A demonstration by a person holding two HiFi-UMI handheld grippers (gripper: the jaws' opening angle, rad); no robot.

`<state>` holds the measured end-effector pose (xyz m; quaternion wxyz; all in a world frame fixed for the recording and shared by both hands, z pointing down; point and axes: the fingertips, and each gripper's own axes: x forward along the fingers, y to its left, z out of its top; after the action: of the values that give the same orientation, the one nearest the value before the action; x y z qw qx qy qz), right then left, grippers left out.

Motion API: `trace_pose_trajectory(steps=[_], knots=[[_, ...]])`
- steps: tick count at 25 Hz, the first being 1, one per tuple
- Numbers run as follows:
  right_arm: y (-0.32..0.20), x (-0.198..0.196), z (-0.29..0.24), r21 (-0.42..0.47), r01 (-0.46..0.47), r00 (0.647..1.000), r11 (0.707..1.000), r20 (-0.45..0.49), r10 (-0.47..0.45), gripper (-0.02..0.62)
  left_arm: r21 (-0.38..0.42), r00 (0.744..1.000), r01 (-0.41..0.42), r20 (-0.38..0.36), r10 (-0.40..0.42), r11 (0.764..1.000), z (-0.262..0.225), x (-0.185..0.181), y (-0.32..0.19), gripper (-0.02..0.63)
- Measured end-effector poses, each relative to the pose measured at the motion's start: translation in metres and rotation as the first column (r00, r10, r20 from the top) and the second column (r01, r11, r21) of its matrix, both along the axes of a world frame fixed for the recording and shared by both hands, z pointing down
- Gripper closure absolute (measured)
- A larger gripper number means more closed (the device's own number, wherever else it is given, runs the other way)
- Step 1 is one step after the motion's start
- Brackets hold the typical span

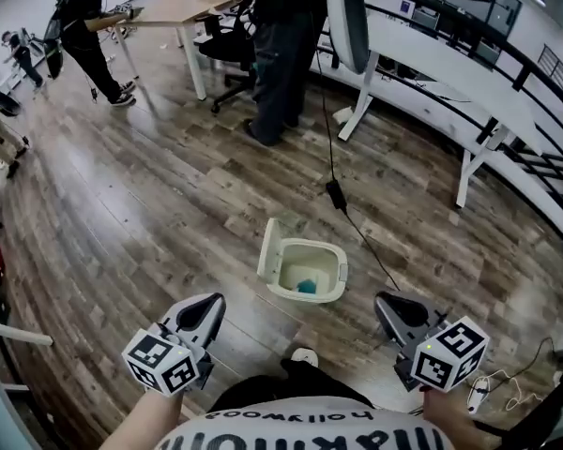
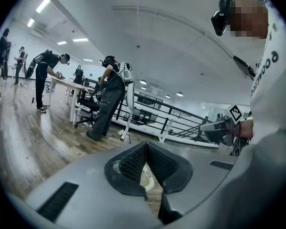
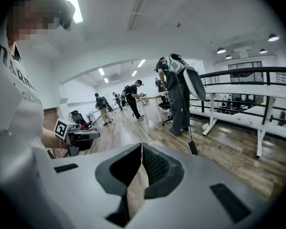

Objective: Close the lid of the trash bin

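Note:
A small cream trash bin [image 1: 330,286] stands on the wooden floor in front of me, its lid [image 1: 269,249] swung up and standing on the left side. Something teal [image 1: 306,286] lies inside. My left gripper [image 1: 206,306] hovers low to the bin's left, my right gripper [image 1: 391,305] low to its right; both are apart from the bin. In the left gripper view the jaws [image 2: 146,145] meet at the tip, and a bit of the cream bin [image 2: 147,179] shows through the gap beneath. In the right gripper view the jaws [image 3: 142,146] also meet, holding nothing.
A black cable with an adapter [image 1: 336,195] runs across the floor behind the bin. A standing person [image 1: 281,54], an office chair [image 1: 227,50] and a table [image 1: 174,9] are farther back. White desks [image 1: 469,101] line the right side. A white cable [image 1: 493,382] lies at lower right.

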<state>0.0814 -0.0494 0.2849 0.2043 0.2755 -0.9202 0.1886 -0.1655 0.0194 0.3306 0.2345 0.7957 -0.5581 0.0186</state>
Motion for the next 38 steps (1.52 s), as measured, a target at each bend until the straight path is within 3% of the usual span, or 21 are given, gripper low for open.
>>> trace_pose_trajectory(steps=[4,10,19,29,33,38], knots=[[-0.040,0.012,0.017,0.017,0.037,0.996,0.999,-0.088,-0.035,0.584,-0.003,0.999,0.016,0.030,-0.016,1.000,0.022,0.005,-0.032,0.598],[-0.072,0.023,0.032,-0.033,0.002,0.998,0.999,-0.059,-0.004,0.584,-0.041,0.997,0.062,0.042,-0.060,0.997,0.047,-0.001,-0.072,0.598],[-0.087,0.027,0.071,-0.122,-0.037,0.991,0.992,-0.134,0.020,0.584,-0.132,0.996,0.091,-0.002,-0.092,0.987,0.106,-0.021,-0.117,0.598],[-0.084,0.015,0.122,-0.223,-0.056,0.977,0.973,-0.211,0.008,0.584,-0.221,0.999,0.045,-0.013,-0.049,0.974,0.181,-0.036,-0.161,0.598],[-0.081,0.020,0.135,-0.254,-0.080,0.973,0.964,-0.231,0.020,0.584,-0.264,1.000,0.009,0.003,-0.008,0.964,0.206,-0.028,-0.168,0.598],[-0.081,0.036,0.148,-0.273,-0.131,0.970,0.953,-0.235,0.066,0.584,-0.257,0.999,-0.038,-0.007,0.038,0.966,0.216,-0.004,-0.179,0.598]])
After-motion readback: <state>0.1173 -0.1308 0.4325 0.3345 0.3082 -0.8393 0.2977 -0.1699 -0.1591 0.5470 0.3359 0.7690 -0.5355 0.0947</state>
